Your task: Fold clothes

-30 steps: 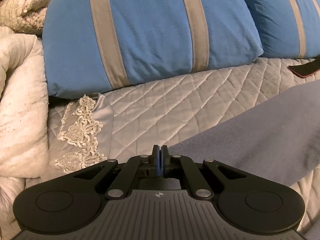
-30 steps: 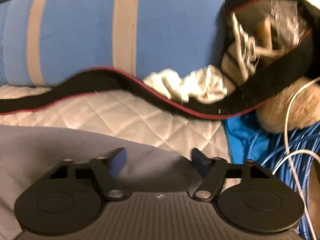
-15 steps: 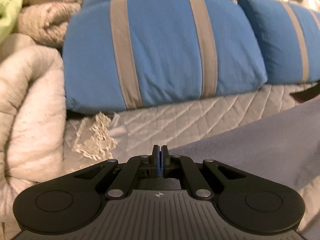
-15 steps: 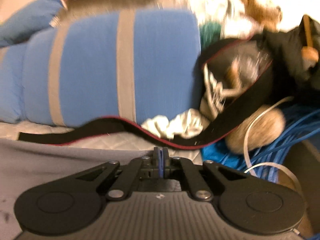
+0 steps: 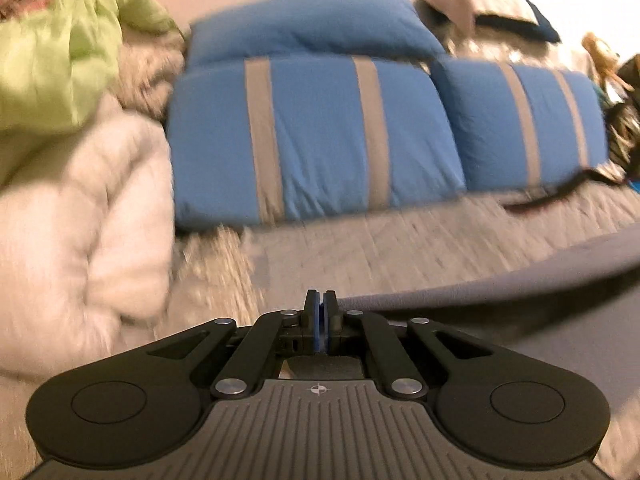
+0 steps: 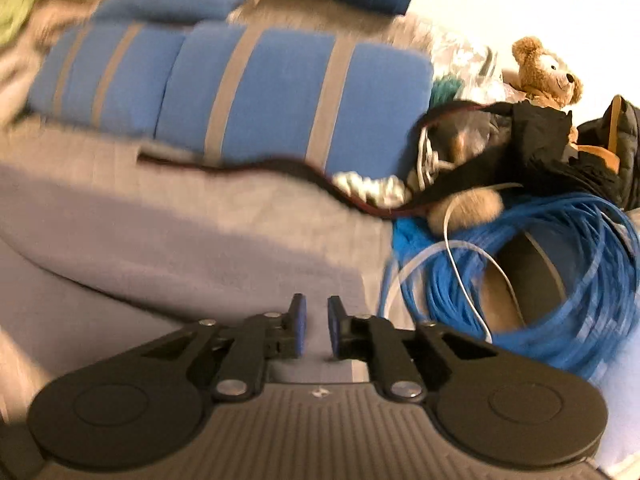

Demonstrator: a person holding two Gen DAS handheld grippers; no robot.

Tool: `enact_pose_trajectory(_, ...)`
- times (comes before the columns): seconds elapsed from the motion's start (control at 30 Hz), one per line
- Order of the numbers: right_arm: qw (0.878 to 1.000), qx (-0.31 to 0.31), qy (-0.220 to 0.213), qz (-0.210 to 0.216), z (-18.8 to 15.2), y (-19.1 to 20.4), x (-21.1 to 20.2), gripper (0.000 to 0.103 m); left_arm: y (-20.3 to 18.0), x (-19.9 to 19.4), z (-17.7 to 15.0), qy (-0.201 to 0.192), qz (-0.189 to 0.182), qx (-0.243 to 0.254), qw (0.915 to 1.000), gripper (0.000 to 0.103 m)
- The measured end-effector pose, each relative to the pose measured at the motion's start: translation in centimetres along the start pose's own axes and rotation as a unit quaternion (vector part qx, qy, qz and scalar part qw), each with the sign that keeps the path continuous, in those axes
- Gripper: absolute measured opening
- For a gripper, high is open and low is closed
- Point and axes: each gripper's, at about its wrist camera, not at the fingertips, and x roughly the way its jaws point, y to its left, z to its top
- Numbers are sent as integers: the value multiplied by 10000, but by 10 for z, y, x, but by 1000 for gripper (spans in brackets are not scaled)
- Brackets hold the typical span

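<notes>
**Grey garment stretched between two grippers above the bed**

Grey garment [image 5: 540, 292] lies across the quilted bed [image 5: 380, 248], in front of the blue striped pillows [image 5: 316, 136]. On the left side, the left gripper [image 5: 320, 322] is pressed closed at the cloth's edge, apparently pinching it so that the corner can be lifted; the contact itself is partly hidden. From there the edge runs to the right and a little away, so the long axis seems to go left to right across the bed. On the right side, the right gripper [image 6: 316, 326] stands slightly parted over the same cloth [image 6: 180, 248], holding nothing visible. A coil of blue cable [image 6: 560, 280] sits just beside it.
</notes>
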Motion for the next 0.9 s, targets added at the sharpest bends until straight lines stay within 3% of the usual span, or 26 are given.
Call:
enact_pose_trajectory(0.07,9995,-287,62,-87,-9,5,-8,53,3,-7,-8,125,62,-63,9999,4)
enact_pose_trajectory(0.17,9944,-993,140,-340,-13,14,-7,64,6,-22,-5,137,42,-231,9996,5)
enact_pose_trajectory(0.23,9878,-1461,192,-508,-15,20,-6,68,2,-29,2,119,38,-196,9997,13)
enact_pose_trajectory(0.3,9787,-1927,249,-664,-18,26,-4,71,-8,-35,14,93,8,-8,10000,44)
enact_pose_trajectory(0.4,9624,-2581,341,-779,-23,35,9,73,-32,-40,29,99,-208,289,9993,66)
enact_pose_trajectory(0.57,9111,-3880,432,-1320,-41,47,40,71,-83,-31,53,282,-725,825,9936,70)
enact_pose_trajectory(0.7,8705,-4725,585,-1249,-55,55,53,71,-131,-24,63,294,-1080,1271,9856,70)
enact_pose_trajectory(0.8,8484,-5132,533,-1182,-61,60,62,68,-170,-22,67,275,-1436,1633,9757,70)
enact_pose_trajectory(0.9,8331,-5398,512,-1093,-62,63,69,55,-212,-18,69,260,-1764,1965,9642,70)
